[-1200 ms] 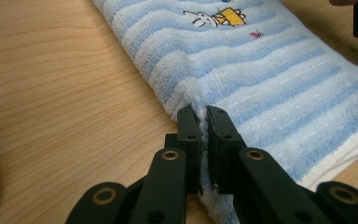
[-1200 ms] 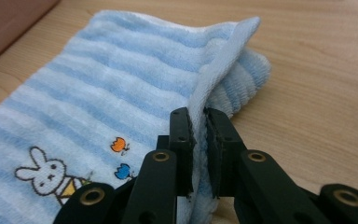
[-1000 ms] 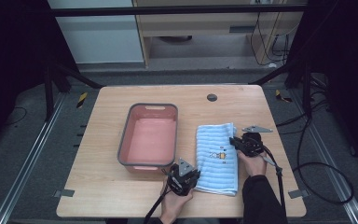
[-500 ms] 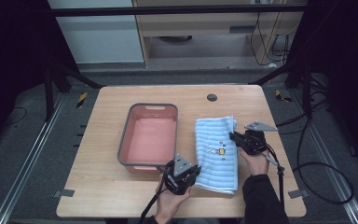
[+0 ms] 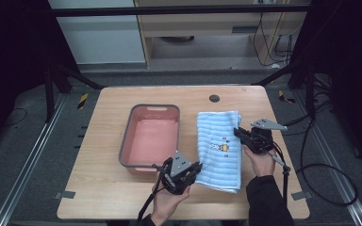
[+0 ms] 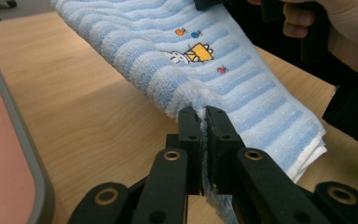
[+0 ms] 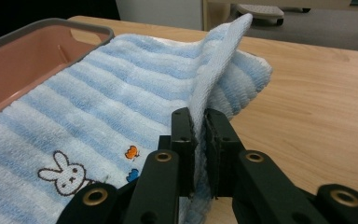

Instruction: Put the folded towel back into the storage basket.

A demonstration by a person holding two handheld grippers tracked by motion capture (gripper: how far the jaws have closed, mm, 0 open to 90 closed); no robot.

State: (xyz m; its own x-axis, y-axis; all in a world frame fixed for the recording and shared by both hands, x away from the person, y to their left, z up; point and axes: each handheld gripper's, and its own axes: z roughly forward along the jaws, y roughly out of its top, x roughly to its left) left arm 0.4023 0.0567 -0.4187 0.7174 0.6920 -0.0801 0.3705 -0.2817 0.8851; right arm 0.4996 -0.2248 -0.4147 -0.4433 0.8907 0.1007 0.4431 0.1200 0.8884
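Observation:
A folded light-blue striped towel (image 5: pixel 219 146) with a small rabbit print lies on the wooden table (image 5: pixel 108 197), right of a pink tub. My left gripper (image 5: pixel 195 168) is shut on the towel's near left edge; in the left gripper view its jaws pinch the terry edge (image 6: pixel 204 112) of the towel (image 6: pixel 223 56). My right gripper (image 5: pixel 238 133) is shut on the towel's right edge; in the right gripper view the towel (image 7: pixel 121 93) rises in a fold between the jaws (image 7: pixel 199 114). Both pinched edges are lifted off the table.
A pink tub (image 5: pixel 151 136) with a grey rim stands left of the towel, close to the left gripper. A dark round hole (image 5: pixel 214 98) sits near the table's far edge. Cables trail off the right side of the table. Bare wood lies to the left and front.
Both grippers have risen with the towel's edges held in them, and the towel's sides now lift off the table. The tub has stayed put.

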